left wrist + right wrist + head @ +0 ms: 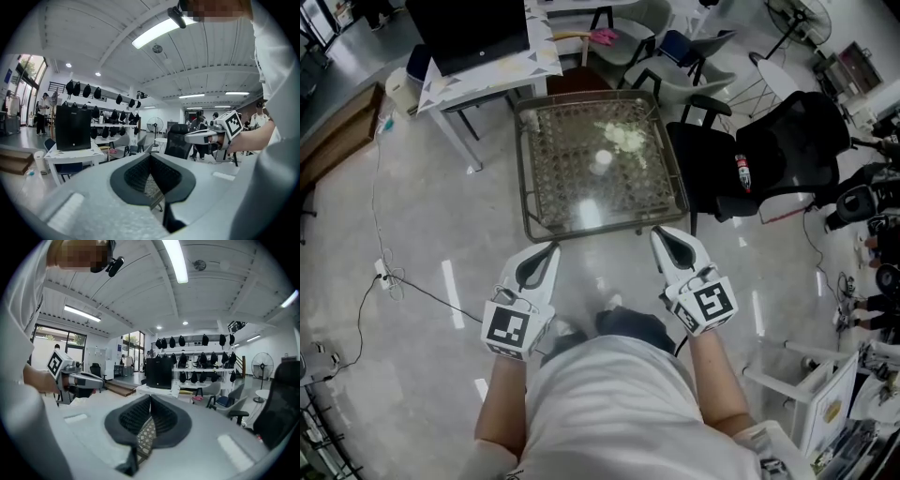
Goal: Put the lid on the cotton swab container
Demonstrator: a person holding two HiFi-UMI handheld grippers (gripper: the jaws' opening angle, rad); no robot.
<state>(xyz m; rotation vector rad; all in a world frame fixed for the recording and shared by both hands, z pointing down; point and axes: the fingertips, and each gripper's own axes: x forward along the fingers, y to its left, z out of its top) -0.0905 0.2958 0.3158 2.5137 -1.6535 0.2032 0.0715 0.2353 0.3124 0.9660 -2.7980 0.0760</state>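
Cotton swab container [602,161] is sitting around the middle of the surface [523,178], with a pale heap [624,139] just beside it. I'm holding the left tool [554,247] and right tool [656,232] low near my body, well apart from the surface. Both are clenched and gripping nothing.

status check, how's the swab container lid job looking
Both shut and empty: left gripper, right gripper, held short of the table. Small white item on it untouched; can't tell lid from container. Nothing in the way.
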